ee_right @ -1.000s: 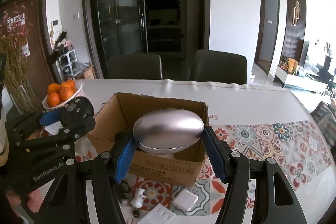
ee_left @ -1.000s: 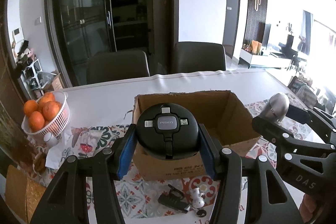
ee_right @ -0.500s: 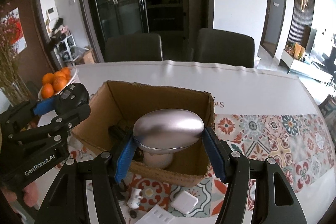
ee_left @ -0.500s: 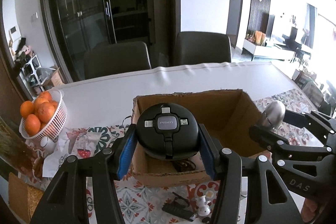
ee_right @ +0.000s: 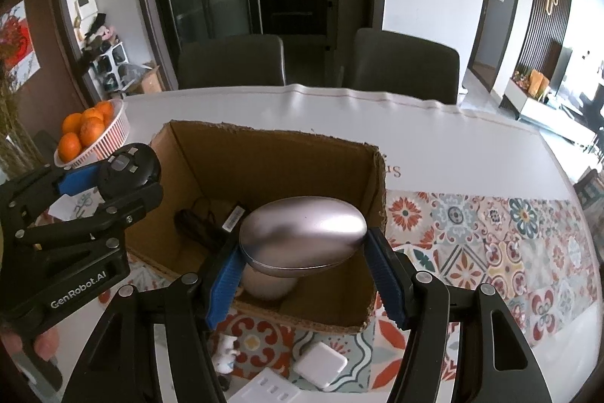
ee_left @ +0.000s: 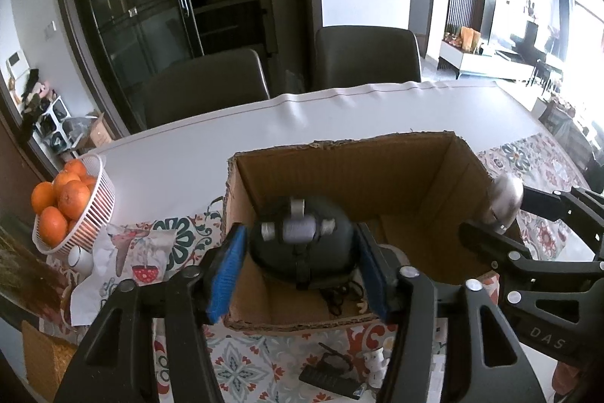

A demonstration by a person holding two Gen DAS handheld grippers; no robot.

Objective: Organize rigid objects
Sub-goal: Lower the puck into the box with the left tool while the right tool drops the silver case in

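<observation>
An open cardboard box (ee_left: 468,172) (ee_right: 271,153) stands on the table with cables and a pale round object inside. My left gripper (ee_left: 298,270) has spread its blue pads, and the round black charger hub (ee_left: 302,240) is blurred between them, dropping over the box. In the right wrist view the hub (ee_right: 126,170) still appears at the left gripper, over the box's left wall. My right gripper (ee_right: 304,267) is shut on a silver oval case (ee_right: 302,237) above the box's near right part; the case also shows in the left wrist view (ee_left: 504,203).
A white basket of oranges (ee_left: 71,206) (ee_right: 94,135) stands at the table's left. Small items lie in front of the box: a black gadget (ee_left: 328,378), a white figurine (ee_right: 224,354), a white square charger (ee_right: 321,363). Two dark chairs (ee_right: 400,63) stand behind the table.
Both grippers moved forward over the box. The left gripper's jaws have opened, and the black hub has slipped down and away from the pads. The right gripper keeps its hold on the case.
</observation>
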